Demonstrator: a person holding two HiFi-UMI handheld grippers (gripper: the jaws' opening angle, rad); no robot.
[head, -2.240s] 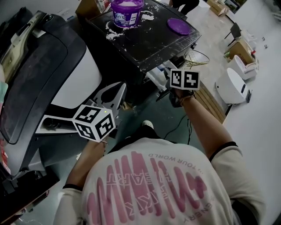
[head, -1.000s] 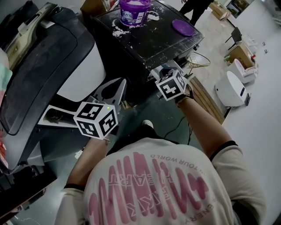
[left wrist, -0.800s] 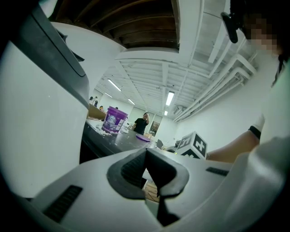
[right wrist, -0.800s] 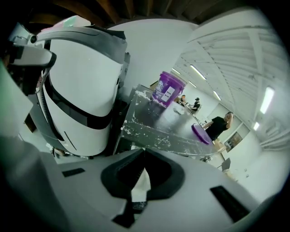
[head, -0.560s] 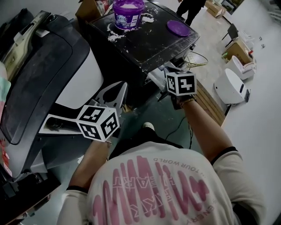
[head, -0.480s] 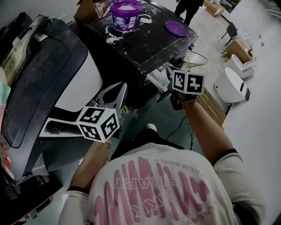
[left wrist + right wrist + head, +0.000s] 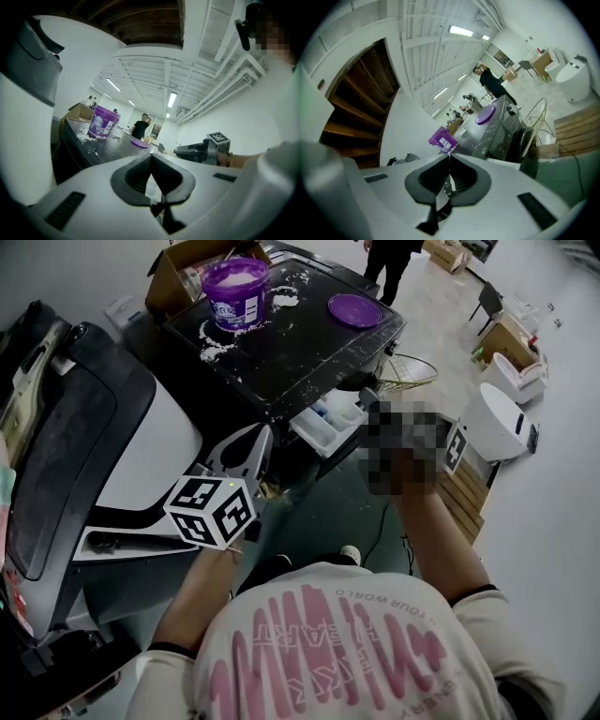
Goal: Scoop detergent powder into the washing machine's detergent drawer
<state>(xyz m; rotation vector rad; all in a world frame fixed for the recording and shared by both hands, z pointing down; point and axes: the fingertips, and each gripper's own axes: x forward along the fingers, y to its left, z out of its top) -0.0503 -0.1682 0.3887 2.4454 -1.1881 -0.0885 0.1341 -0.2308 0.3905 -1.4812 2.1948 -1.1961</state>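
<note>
A purple detergent tub point(image 7: 234, 292) stands open on the black washing machine top point(image 7: 300, 348), with spilled white powder around it. Its purple lid point(image 7: 353, 310) lies further right. The white detergent drawer point(image 7: 323, 425) sticks out of the machine's front. My right gripper point(image 7: 367, 397) hovers just right of and above the drawer, partly behind a mosaic patch. Its jaws are shut point(image 7: 449, 161), and nothing shows ahead of the tips. My left gripper point(image 7: 255, 439) is lower left of the drawer, also shut point(image 7: 151, 157). It faces the tub point(image 7: 102, 123) and the right gripper point(image 7: 180, 150).
A big white-and-black appliance point(image 7: 84, 446) fills the left side. A cardboard box point(image 7: 173, 273) sits behind the tub. A wire basket point(image 7: 412, 371), a wooden pallet point(image 7: 459, 488) and a white round device point(image 7: 497, 423) are on the floor at right. A person point(image 7: 384, 254) stands far back.
My right gripper has risen from beside the drawer and rolled, so its marker cube now faces another way. The left gripper has shifted slightly. More of the drawer shows now.
</note>
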